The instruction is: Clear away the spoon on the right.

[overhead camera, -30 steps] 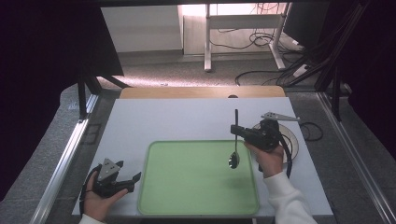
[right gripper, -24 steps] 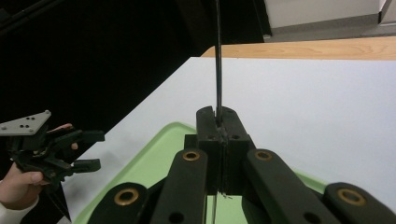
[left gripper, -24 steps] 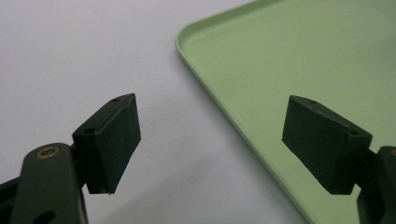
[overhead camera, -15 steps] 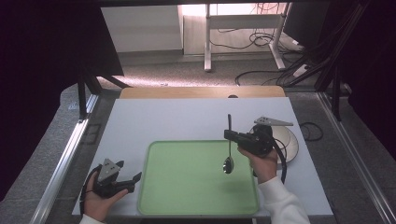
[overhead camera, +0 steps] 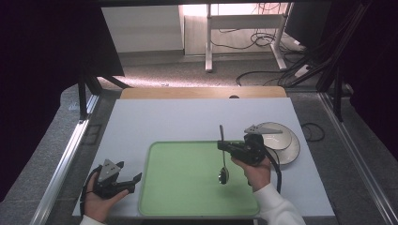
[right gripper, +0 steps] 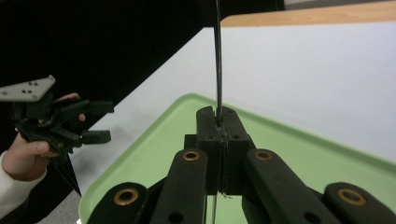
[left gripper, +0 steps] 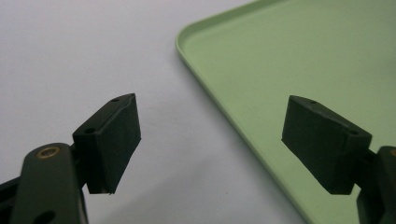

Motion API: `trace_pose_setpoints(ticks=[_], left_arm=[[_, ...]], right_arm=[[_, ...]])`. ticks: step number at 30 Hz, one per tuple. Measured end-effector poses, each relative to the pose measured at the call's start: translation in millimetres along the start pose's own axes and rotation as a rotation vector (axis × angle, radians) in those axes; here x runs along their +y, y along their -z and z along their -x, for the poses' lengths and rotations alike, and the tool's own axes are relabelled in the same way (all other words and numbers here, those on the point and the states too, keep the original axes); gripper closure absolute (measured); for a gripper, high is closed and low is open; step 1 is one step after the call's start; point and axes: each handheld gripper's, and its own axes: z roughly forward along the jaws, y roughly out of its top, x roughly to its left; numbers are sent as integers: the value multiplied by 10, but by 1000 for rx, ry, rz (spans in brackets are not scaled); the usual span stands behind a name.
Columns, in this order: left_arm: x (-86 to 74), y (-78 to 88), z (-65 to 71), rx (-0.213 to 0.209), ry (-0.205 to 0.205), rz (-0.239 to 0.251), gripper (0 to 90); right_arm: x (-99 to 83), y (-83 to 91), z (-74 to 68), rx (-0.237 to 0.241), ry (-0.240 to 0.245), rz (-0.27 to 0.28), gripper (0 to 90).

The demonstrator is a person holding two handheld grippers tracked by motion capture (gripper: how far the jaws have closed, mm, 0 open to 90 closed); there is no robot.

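Observation:
A metal spoon (overhead camera: pixel 223 171) hangs bowl-down over the green tray (overhead camera: pixel 178 197), its thin handle (right gripper: pixel 217 56) clamped between the jaws of my right gripper (overhead camera: pixel 221 146), which is shut on it above the tray's right half. My left gripper (overhead camera: pixel 136 182) rests open on the white table just off the tray's left edge. In the left gripper view its two black pads (left gripper: pixel 114 140) stand wide apart with nothing between them, one over the table and one over the tray rim (left gripper: pixel 219 109).
Two stacked white plates (overhead camera: pixel 284 143) sit on the table right of the tray, just behind my right hand. The white table top (overhead camera: pixel 187 119) stretches behind the tray, ending in a wooden strip (overhead camera: pixel 202 92). Cables lie on the floor beyond.
My right gripper has carried the spoon leftward and toward me, from near the plates to over the tray. The left gripper has stayed still and open.

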Motion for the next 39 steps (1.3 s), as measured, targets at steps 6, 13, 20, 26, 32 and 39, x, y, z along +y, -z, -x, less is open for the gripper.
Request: trace_pose_setpoints(ticks=[6, 13, 20, 26, 32, 39], left_arm=[[-6, -2, -1, -1, 4, -1, 190], [-5, -7, 11, -4, -1, -1, 190], [-9, -19, 12, -1, -10, -10, 189], [-10, -29, 29, -5, -15, -14, 189], [-13, -33, 30, -7, -17, -17, 189], [-16, -47, 37, -12, -24, -25, 189]], right_arm=[[-118, -54, -35, -5, -10, -32, 891], [-303, -152, 9, -82, -30, -112, 889], [-434, -288, 100, -174, -72, -178, 881], [-491, -356, 142, -221, -92, -221, 862], [-562, -441, 157, -292, -97, -281, 830], [-612, -499, 163, -334, -89, -316, 825]])
